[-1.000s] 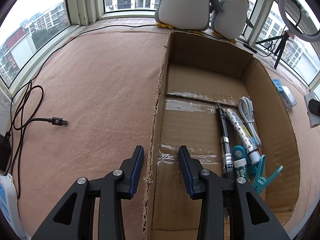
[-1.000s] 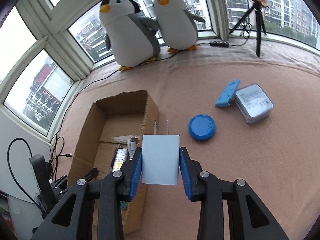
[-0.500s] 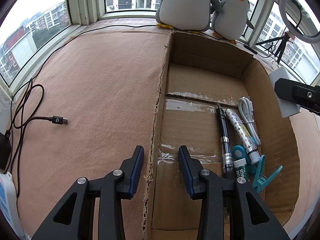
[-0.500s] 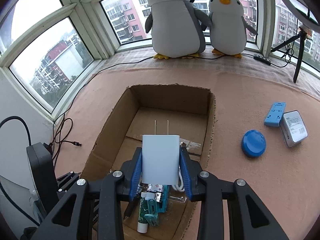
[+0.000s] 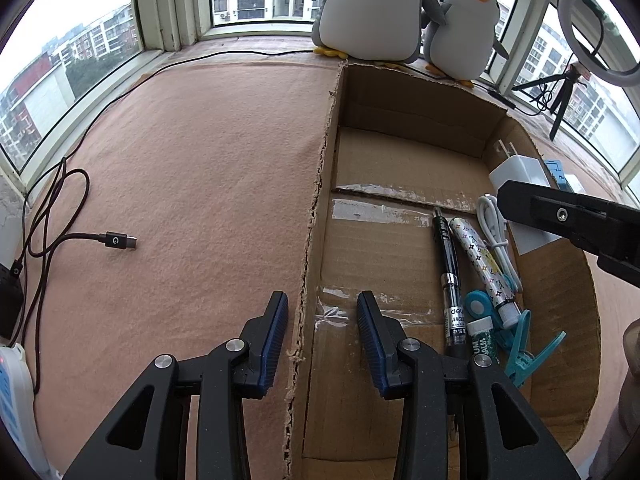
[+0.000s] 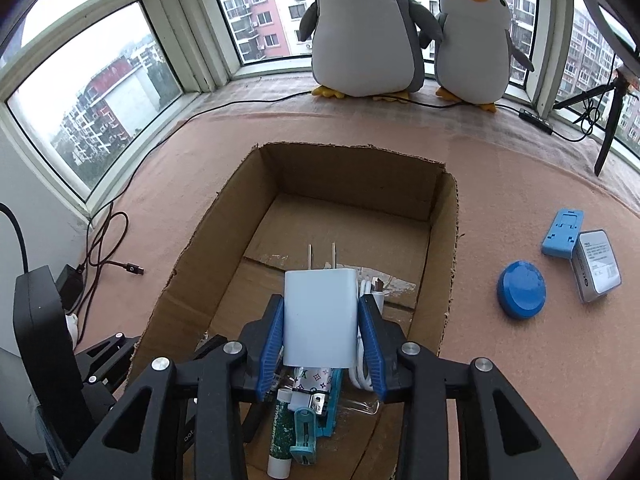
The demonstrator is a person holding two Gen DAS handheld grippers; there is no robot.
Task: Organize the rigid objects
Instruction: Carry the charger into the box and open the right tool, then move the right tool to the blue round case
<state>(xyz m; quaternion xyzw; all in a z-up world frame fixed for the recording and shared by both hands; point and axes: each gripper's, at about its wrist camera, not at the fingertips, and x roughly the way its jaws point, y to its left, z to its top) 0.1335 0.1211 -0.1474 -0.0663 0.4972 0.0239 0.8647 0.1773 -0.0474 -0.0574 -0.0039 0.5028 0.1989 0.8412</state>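
My right gripper (image 6: 320, 320) is shut on a white wall charger (image 6: 320, 316), prongs forward, held above the near part of an open cardboard box (image 6: 208, 236). The charger (image 5: 516, 172) and right gripper also show in the left wrist view, over the box's right wall (image 5: 576, 280). Inside the box lie a black pen (image 5: 448, 264), a patterned tube (image 5: 484, 264), a white cable (image 5: 496, 236), a green tube (image 5: 482, 340) and teal clips (image 5: 524, 344). My left gripper (image 5: 322, 320) is open and empty, astride the box's torn left wall (image 5: 316, 216).
A blue round lid (image 6: 521, 289), a blue holder (image 6: 562, 233) and a grey box (image 6: 596, 264) lie on the pink mat right of the box. A black USB cable (image 5: 116, 240) lies left. Two plush penguins (image 6: 368, 28) and a tripod (image 6: 608, 120) stand by the window.
My right gripper has carried the charger left from the open mat to over the box, and lower. My left gripper has stayed still and open.
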